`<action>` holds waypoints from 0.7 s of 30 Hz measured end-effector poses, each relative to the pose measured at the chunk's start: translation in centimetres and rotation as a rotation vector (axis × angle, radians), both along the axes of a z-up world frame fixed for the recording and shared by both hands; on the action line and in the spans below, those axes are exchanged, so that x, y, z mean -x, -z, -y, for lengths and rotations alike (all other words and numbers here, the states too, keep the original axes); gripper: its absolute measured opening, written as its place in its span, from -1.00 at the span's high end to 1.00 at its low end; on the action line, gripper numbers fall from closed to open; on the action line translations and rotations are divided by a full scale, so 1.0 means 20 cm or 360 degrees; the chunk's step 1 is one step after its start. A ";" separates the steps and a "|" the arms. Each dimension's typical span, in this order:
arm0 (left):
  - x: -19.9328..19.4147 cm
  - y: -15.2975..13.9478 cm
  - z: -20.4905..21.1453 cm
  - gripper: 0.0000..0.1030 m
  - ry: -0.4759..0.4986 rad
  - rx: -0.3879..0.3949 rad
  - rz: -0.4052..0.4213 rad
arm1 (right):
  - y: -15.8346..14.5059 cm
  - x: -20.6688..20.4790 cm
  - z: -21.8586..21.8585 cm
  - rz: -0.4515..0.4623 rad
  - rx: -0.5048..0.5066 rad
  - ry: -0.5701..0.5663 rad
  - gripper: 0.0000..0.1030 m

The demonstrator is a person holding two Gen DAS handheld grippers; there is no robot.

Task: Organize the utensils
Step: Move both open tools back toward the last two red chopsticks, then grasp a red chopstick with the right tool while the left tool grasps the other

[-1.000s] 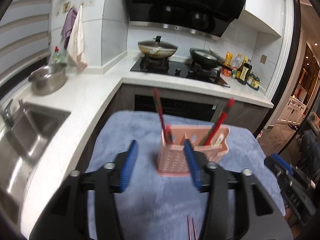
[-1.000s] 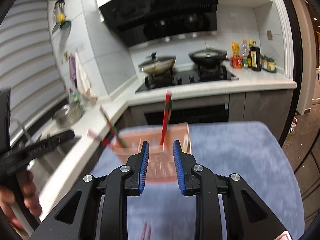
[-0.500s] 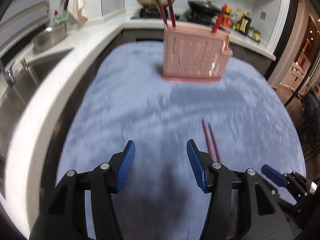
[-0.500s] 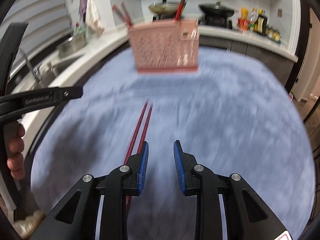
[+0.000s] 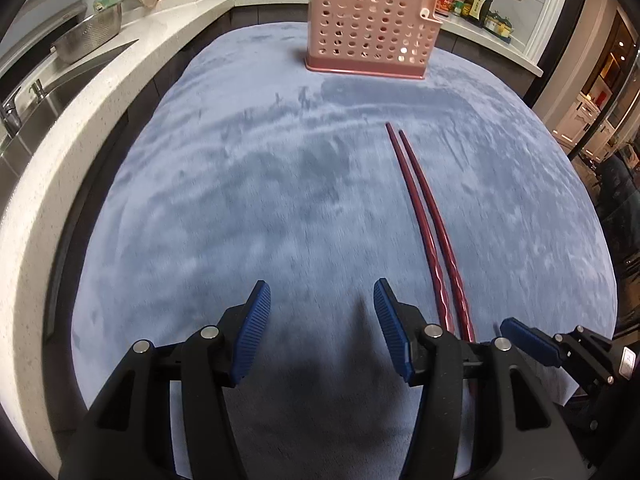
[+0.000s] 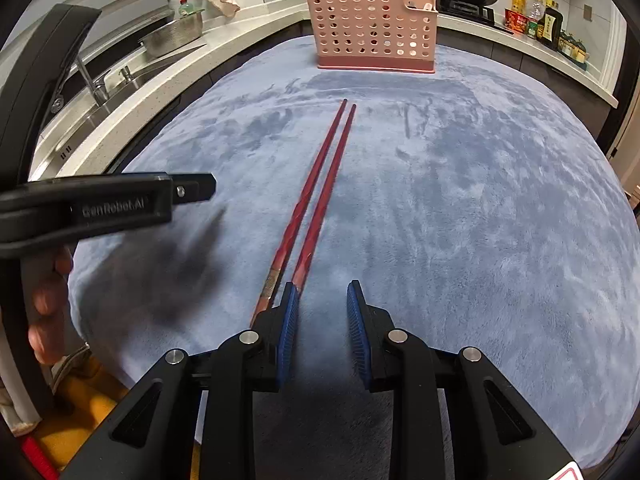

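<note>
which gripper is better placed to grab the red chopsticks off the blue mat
Right, probably. The chopsticks end just beside the open right gripper, by its left pad. The left gripper, also open, faces bare mat.

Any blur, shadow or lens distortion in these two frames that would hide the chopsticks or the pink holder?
Left wrist view: strong fisheye bending, slight softness on the blue cloth, the left gripper casting a dark shadow beneath itself; chopsticks sharp. Right wrist view: same curvature, shadow under the right gripper, chopsticks and pink holder crisp.
</note>
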State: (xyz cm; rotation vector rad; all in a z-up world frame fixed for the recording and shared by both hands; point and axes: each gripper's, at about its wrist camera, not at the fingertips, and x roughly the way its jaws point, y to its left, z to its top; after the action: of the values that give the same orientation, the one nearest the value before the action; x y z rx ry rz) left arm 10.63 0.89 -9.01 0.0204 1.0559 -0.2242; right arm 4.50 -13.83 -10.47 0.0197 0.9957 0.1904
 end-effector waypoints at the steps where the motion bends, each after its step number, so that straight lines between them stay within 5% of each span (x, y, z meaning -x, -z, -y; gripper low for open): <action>1: 0.01 0.00 0.00 0.01 0.0005 -0.0001 -0.0001 | 0.00 0.00 0.00 -0.0001 -0.0001 -0.0001 0.50; 15: 0.05 0.01 0.05 0.01 0.0047 -0.0021 -0.0008 | 0.03 0.01 -0.05 -0.0053 -0.0011 -0.0072 0.50; 21: 0.06 0.01 0.06 0.01 0.0063 -0.0027 -0.0013 | 0.04 0.00 -0.03 -0.0073 -0.0013 -0.0037 0.71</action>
State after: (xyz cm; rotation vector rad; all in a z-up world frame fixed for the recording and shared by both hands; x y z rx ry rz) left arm 9.46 -0.34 -9.24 0.0557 1.0663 -0.2517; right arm 4.41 -13.24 -11.33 0.0198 1.0410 0.2164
